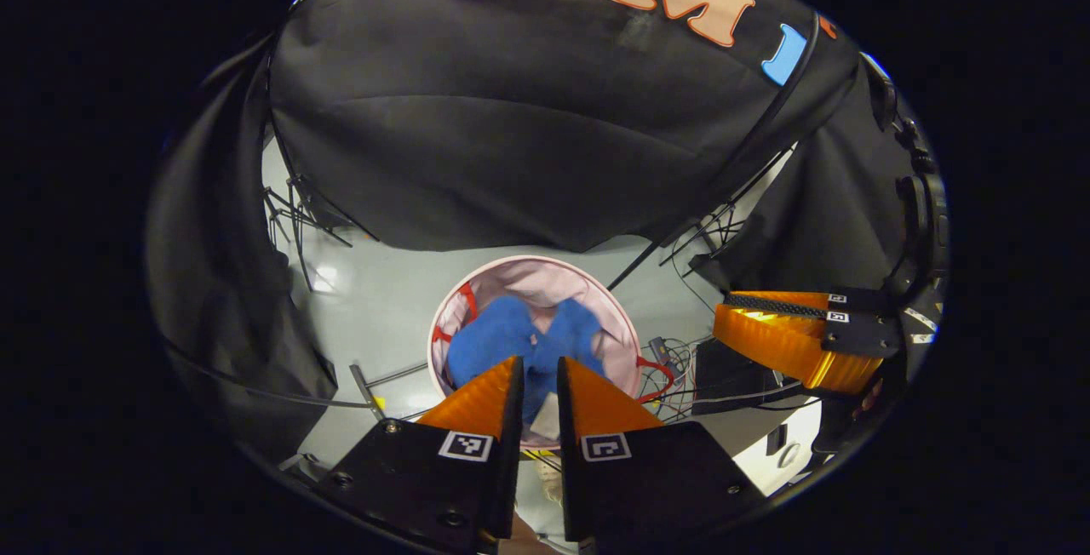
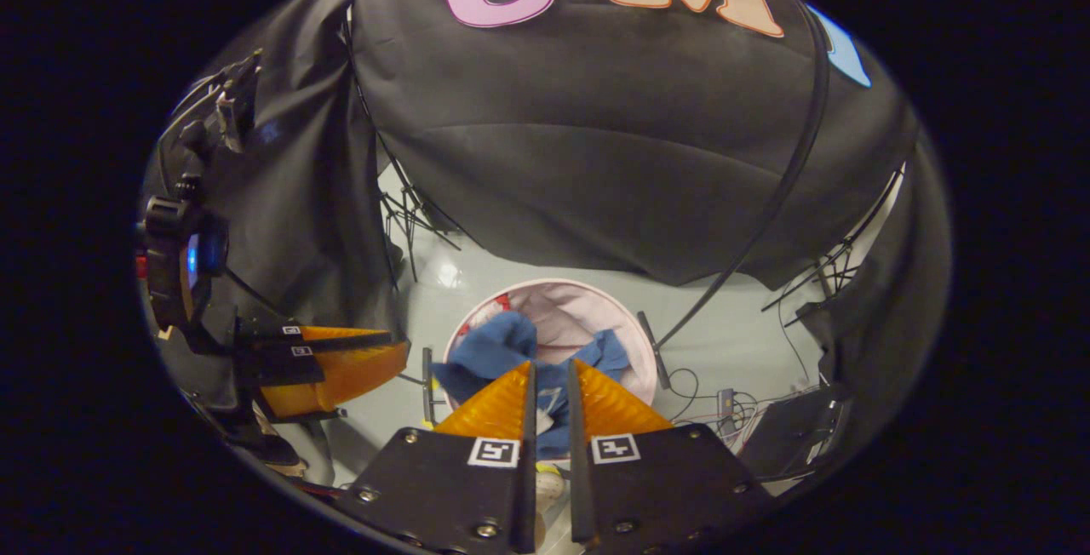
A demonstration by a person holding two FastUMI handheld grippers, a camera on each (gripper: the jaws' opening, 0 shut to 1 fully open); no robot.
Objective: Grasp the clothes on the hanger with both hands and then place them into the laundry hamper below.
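Below, in the left gripper view, the blue clothes (image 1: 519,342) lie bunched inside the round laundry hamper (image 1: 443,317), two rounded lobes side by side with a crease between them; pale pink lining shows behind and a red strap (image 1: 467,300) crosses the inner wall at the left. The left gripper (image 1: 538,372) hangs above the hamper, fingers narrow with a slim gap, blue cloth seen through the gap; whether the fingers touch the cloth cannot be told. In the right gripper view the clothes (image 2: 502,346) spread wider, one fold draped over the hamper's (image 2: 588,287) left rim and a smaller flap toward the right side; the long axis runs roughly left to right across the opening. The right gripper (image 2: 549,376) sits over the near rim, jaws likewise narrow, contact with the cloth not clear. The hamper stands on a pale grey floor (image 1: 375,300). Black booth cloth (image 1: 528,112) closes in behind and on both sides, its hem near the hamper's far rim. Thin stand legs (image 1: 294,214) and loose cables (image 2: 732,406) edge the floor. Bare floor lies left and right of the hamper. The other gripper appears off to the side in each view, well apart.
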